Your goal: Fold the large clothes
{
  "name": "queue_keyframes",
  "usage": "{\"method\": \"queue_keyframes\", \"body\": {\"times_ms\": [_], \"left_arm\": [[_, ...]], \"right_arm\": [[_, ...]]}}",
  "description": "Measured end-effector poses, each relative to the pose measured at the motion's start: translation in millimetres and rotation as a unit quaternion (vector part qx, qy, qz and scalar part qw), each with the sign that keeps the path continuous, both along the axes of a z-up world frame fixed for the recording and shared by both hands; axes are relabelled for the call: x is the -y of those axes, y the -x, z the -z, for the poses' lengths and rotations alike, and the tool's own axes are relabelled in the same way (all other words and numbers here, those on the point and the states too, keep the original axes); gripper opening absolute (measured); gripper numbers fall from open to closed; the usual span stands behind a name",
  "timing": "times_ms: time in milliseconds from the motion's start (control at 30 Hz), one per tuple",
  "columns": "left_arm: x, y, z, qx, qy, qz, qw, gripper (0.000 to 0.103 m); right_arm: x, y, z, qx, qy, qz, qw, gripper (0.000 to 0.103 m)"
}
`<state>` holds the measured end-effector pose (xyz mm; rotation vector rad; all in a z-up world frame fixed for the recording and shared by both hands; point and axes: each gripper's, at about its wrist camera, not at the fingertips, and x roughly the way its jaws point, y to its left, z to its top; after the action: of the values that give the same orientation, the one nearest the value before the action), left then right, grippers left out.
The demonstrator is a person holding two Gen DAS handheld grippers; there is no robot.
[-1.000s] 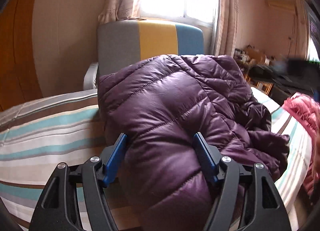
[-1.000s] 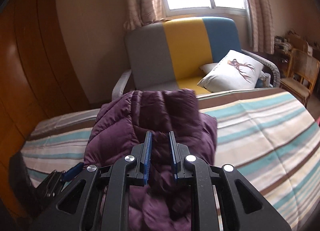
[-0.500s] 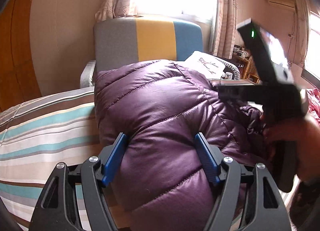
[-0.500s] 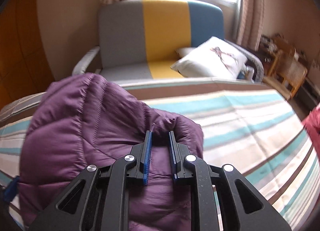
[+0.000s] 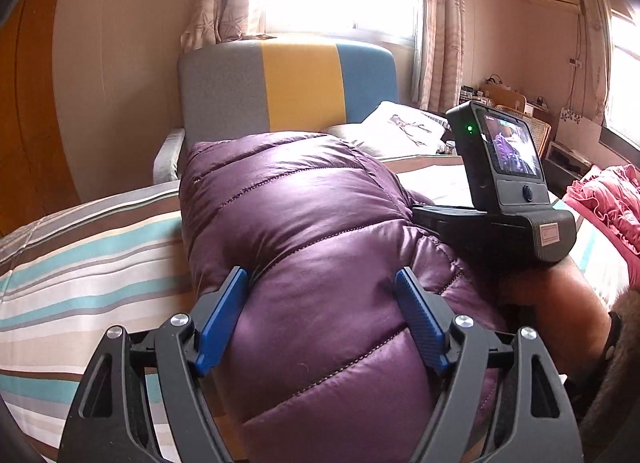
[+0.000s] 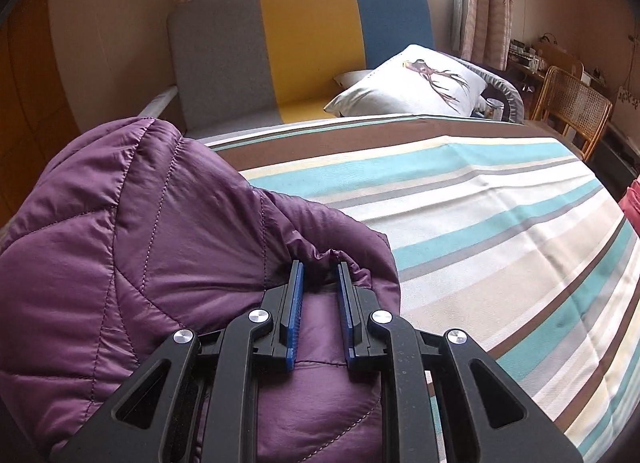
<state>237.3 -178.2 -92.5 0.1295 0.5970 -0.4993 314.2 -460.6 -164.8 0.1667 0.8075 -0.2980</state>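
Observation:
A purple quilted puffer jacket lies bunched on the striped bed. My left gripper straddles a thick roll of it. Its jaws are opening, and the blue pads still press the puffed sides. In the right wrist view, my right gripper is shut on a gathered fold at the jacket's right edge, low over the bed. The right gripper's body and screen show in the left wrist view, with the person's hand below.
A grey, yellow and blue armchair stands behind the bed, with a white deer-print pillow on it. A pink garment lies at the bed's right. A wicker chair and cluttered shelves stand at the far right.
The right gripper has come down with its fold of jacket and now shows at the right of the left wrist view. The jacket top has sunk flatter. The left jaws have widened slightly.

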Motion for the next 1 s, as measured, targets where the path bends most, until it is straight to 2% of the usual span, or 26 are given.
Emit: {"method": "queue_keyframes", "body": {"times_ms": [133,233,300,567,800,933,1000], "left_arm": [[-10,-6,-7,-0.026,0.026,-0.010,0.9993,0.077],[-20,-23,-14,-0.060,0.050,-0.041,0.9961,0.077],[-23,-34,-15,-0.071,0.052,-0.060,0.9943,0.077],[-2,-69,-21,-0.070,-0.004,-0.076,0.9947,0.077],[20,-111,-36,-0.061,-0.053,-0.111,0.9905,0.077],[28,-138,-21,-0.067,-0.086,-0.125,0.9860,0.078],[27,-145,-9,-0.074,-0.085,-0.126,0.9855,0.081]], "right_arm": [[-3,2,-1,0.002,0.004,0.001,1.000,0.017],[-3,3,-1,0.003,0.006,0.002,1.000,0.017],[-5,4,-1,0.004,0.006,0.003,1.000,0.017],[-5,7,0,0.006,0.005,0.004,1.000,0.017],[-5,7,0,0.005,0.004,0.003,1.000,0.017],[-4,7,-1,0.006,0.003,0.003,1.000,0.017],[-4,7,0,0.008,0.002,0.003,1.000,0.017]]}}
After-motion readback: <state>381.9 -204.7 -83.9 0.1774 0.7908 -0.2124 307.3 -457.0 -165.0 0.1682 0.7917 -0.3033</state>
